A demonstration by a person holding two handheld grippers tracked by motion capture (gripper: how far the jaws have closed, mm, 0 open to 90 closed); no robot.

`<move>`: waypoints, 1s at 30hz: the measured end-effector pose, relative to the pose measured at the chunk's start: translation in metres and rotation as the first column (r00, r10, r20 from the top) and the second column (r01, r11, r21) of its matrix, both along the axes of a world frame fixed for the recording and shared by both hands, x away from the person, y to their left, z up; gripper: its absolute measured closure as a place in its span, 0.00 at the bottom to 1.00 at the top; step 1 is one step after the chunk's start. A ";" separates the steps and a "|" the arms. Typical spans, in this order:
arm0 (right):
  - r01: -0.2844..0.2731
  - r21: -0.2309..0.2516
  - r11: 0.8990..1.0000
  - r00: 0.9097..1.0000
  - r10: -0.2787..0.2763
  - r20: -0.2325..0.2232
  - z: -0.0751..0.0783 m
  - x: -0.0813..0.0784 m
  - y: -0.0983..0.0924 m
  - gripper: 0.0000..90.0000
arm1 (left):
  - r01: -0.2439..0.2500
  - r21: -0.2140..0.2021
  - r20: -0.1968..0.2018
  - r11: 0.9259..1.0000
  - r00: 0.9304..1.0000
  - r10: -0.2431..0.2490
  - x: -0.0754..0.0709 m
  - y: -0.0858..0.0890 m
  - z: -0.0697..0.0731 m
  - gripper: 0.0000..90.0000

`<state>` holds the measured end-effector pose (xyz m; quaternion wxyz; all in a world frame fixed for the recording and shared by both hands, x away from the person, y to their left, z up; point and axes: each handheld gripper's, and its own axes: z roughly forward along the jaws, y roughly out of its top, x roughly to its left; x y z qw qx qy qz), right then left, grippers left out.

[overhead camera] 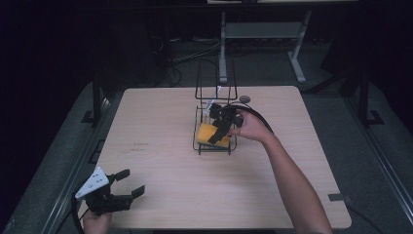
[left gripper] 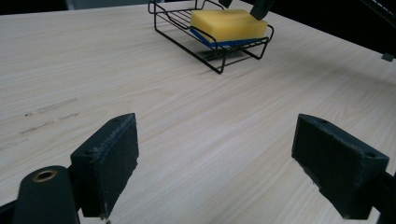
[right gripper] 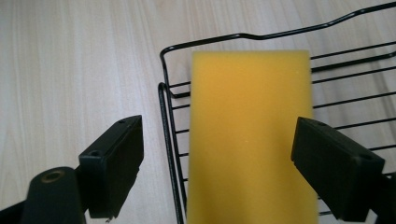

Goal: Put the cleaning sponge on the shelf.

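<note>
Two grippers over a pale wooden tabletop (overhead camera: 160,195). Nearest, at the front left corner: left gripper (overhead camera: 127,184), held in a hand (overhead camera: 95,222), jaws wide apart with nothing between them, bare wood below in the left gripper view. Farther in, near the middle: right gripper (right gripper: 217,170), jaws spread, hovering just above a yellow sponge (right gripper: 250,135), no contact visible. Sponge lying flat in a black wire rack (left gripper: 219,65), blue layer underneath, filling most of the rack's tray. Beyond, near the far edge: the rack's tall upright wire frame and a small dark round object (overhead camera: 244,99).
</note>
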<state>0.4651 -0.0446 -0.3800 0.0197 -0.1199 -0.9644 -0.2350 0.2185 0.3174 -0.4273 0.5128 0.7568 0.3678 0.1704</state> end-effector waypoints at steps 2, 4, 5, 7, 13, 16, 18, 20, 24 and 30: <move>-0.006 0.013 1.000 1.000 0.006 0.009 -0.001 -0.003 0.000 0.19 | 0.001 -0.002 0.000 1.000 1.000 -0.001 0.001 0.000 0.000 0.16; -0.006 0.018 1.000 1.000 0.006 0.003 -0.002 -0.004 0.000 0.19 | 0.001 0.001 -0.001 1.000 1.000 -0.001 0.001 -0.001 0.000 0.16; -0.008 0.017 1.000 1.000 0.008 0.008 -0.002 -0.005 0.000 0.19 | 0.002 0.002 -0.001 1.000 1.000 -0.002 0.001 -0.001 0.000 0.16; -0.008 0.020 1.000 1.000 0.008 -0.001 -0.002 -0.006 0.000 0.18 | 0.004 0.003 -0.001 1.000 1.000 -0.004 0.001 -0.001 0.000 0.16; -0.014 0.030 0.999 1.000 0.014 -0.005 -0.001 -0.009 0.002 0.18 | 0.001 0.001 0.001 1.000 1.000 -0.001 0.001 -0.001 0.000 0.16; -0.006 0.033 0.999 1.000 0.006 -0.006 0.000 -0.010 0.000 0.19 | 0.003 0.001 0.000 1.000 1.000 -0.003 0.001 0.000 0.000 0.16; -0.004 0.049 0.999 1.000 0.005 -0.011 -0.001 -0.012 -0.002 0.19 | 0.002 -0.002 -0.001 1.000 1.000 -0.002 0.000 0.000 0.000 0.16; 0.002 0.049 0.999 1.000 -0.001 -0.009 -0.002 -0.015 -0.005 0.19 | 0.006 0.001 0.001 1.000 1.000 -0.006 0.000 -0.001 0.000 0.16; -0.005 0.054 0.999 1.000 0.005 -0.008 -0.002 -0.022 -0.007 0.18 | 0.011 0.003 -0.001 1.000 1.000 -0.011 0.000 -0.003 0.000 0.16; -0.011 0.073 0.997 1.000 0.011 -0.009 -0.005 -0.033 -0.010 0.18 | 0.015 0.006 -0.001 1.000 1.000 -0.015 -0.001 -0.004 0.000 0.16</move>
